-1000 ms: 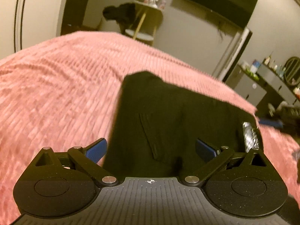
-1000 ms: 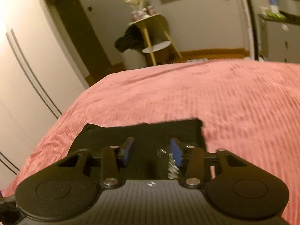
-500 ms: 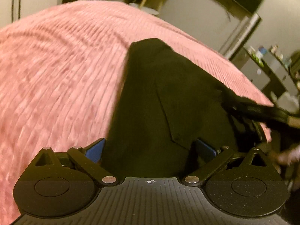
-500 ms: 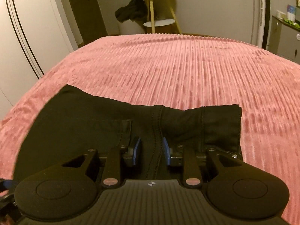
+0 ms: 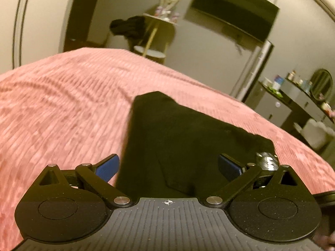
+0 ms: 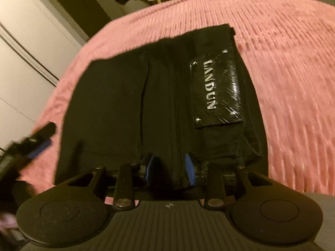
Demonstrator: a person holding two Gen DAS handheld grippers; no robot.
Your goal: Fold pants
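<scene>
Black pants lie folded into a compact rectangle on the pink ribbed bedspread. A shiny black "LANDUN" patch shows on the waistband at the right. My right gripper stands narrowly apart at the near edge of the pants, with the centre seam between its blue pads; I cannot tell whether it grips the cloth. My left gripper is wide open above the near edge of the pants and holds nothing. It also shows in the right wrist view at the left.
The pink bedspread stretches to the left and beyond the pants. Past the bed stand a small table with dark clothes, a wall-mounted TV, a dresser with bottles and a mirror and white wardrobe doors.
The right gripper has risen and tilted down over the pants, so the patch now shows, and its jaws have widened a little. The left gripper has pulled back, still open.
</scene>
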